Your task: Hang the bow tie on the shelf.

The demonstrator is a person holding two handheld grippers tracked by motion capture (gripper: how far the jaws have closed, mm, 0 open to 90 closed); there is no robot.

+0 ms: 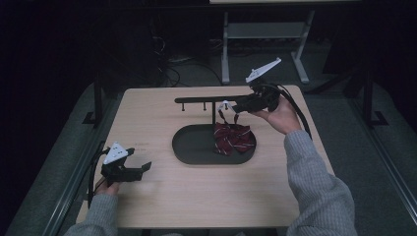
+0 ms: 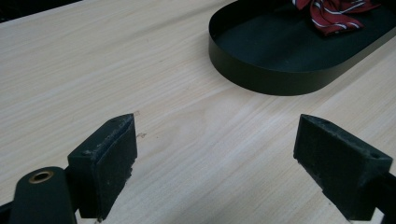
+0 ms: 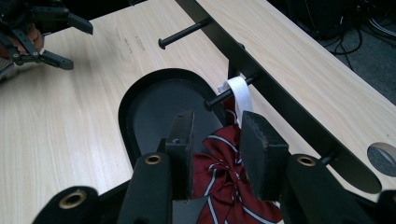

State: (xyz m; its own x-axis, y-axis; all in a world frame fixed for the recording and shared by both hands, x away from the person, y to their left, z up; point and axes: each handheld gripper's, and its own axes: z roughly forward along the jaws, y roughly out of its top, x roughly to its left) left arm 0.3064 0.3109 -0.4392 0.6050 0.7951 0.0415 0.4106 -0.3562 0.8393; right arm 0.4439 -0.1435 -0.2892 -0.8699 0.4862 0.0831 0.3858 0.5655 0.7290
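Your table [image 1: 162, 196] carries a dark oval tray [image 1: 189, 147] with a low wall, and a black rack [image 1: 206, 100] stands up from it, its bar set with short pegs. In the tray lies the lower part of a red bow tie with white stripes [image 1: 232, 138], bunched toward the right end; the rest of the tray floor is bare. The tie's white strap [image 3: 239, 91] is looped over one peg [image 3: 219, 98], so the tie hangs from the rack and sags into the tray.

Your right gripper [image 3: 215, 149] sits at the tie, jaws partly closed around the strap and bunched cloth. Whether the pads press the fabric is hidden by the jaws themselves, so I cannot tell. Your left gripper [image 2: 215, 158] rests low over bare wood near the table's left front, released, jaws wide apart, well apart from the tray.

In the left gripper view the tie is cut off by the top edge.
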